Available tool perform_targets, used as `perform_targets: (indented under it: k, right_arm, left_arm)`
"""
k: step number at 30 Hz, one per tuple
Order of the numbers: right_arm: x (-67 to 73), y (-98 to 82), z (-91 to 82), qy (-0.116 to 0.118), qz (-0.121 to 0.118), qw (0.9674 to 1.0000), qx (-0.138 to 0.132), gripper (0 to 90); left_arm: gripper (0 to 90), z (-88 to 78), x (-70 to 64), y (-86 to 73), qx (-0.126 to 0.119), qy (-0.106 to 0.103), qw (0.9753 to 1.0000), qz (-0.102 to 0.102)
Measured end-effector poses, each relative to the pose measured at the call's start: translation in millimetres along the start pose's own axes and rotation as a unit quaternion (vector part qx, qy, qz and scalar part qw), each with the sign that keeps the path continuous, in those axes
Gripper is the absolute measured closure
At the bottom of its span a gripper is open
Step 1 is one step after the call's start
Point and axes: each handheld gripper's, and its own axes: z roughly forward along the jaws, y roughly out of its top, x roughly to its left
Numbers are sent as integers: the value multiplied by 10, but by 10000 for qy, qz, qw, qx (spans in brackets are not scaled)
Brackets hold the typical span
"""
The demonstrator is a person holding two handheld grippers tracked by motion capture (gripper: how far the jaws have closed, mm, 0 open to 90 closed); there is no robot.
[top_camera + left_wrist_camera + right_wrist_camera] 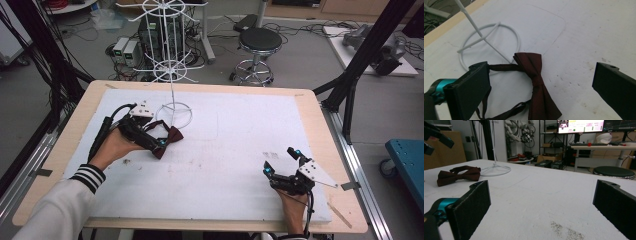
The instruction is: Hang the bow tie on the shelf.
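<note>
A dark red bow tie (167, 138) (536, 85) (457, 175) with a thin strap lies flat on the white mat, beside the ring base of a white wire stand (174, 114) (489, 47) (496, 168). My left gripper (150, 140) (541, 85) hovers just over the tie, jaws wide open on either side of it, holding nothing. My right gripper (281, 161) (541, 207) rests low at the mat's front right, far from the tie, also open with nothing between its jaws.
The white mat (240, 130) covers a wooden table (320, 120). The wire stand's tall pole and arms (167, 30) rise at the back left. Beyond the table stand a black stool (259, 42), cables and dark frame posts (367, 47).
</note>
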Motion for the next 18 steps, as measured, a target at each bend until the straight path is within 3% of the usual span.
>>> perform_targets:
  k: [15,18]
  right_arm:
    - [-1,0,-1,-1,3,10000,2,6]
    - [-1,0,-1,0,4,10000,3,7]
  left_arm:
    - [18,324,12,-9,624,72,9980,17]
    - [18,416,24,-23,925,141,9956,49]
